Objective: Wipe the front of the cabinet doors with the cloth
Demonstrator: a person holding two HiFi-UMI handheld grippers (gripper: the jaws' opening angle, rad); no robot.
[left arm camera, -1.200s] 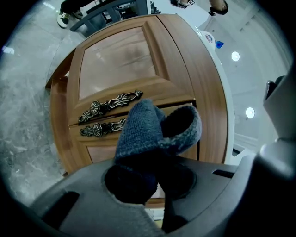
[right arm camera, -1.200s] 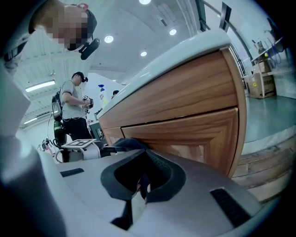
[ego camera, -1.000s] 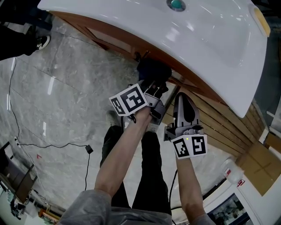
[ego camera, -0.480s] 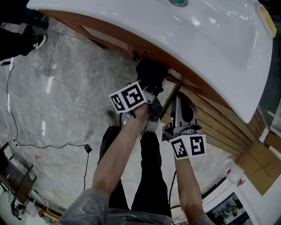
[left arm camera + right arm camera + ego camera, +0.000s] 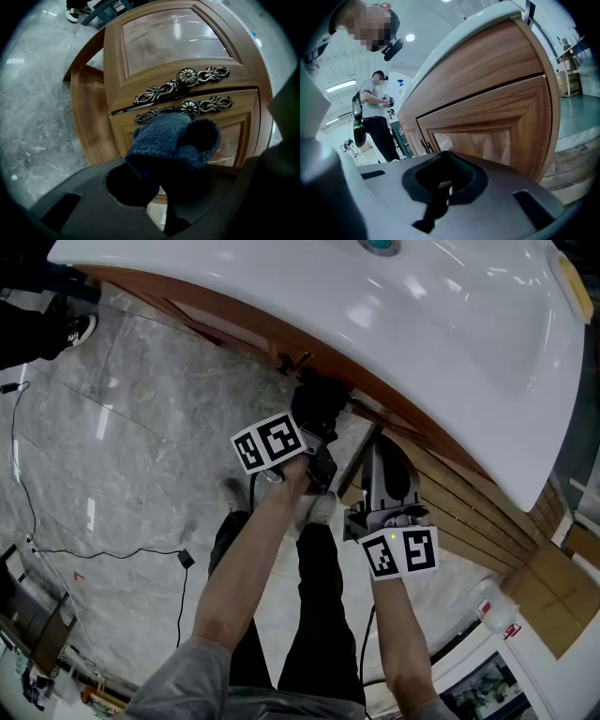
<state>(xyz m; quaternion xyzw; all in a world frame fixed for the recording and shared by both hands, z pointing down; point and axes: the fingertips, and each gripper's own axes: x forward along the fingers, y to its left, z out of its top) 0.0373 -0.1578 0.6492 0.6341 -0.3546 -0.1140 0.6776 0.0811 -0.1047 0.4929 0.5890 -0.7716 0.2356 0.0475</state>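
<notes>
two hand-held two-jaw grippers: the left gripper at 12 o'clock of the head view's centre, the right gripper at 2 o'clock. two black-and-white marker cubes, the left cube and the right cube. one dark blue knitted cloth. two brown panelled wooden cabinet doors in the left gripper view: the upper door at 12 o'clock, the lower door at 3 o'clock. two ornate dark metal handles, the upper handle and the lower handle. one glossy white basin top. one thin black cable at 8 o'clock. one standing person.
</notes>
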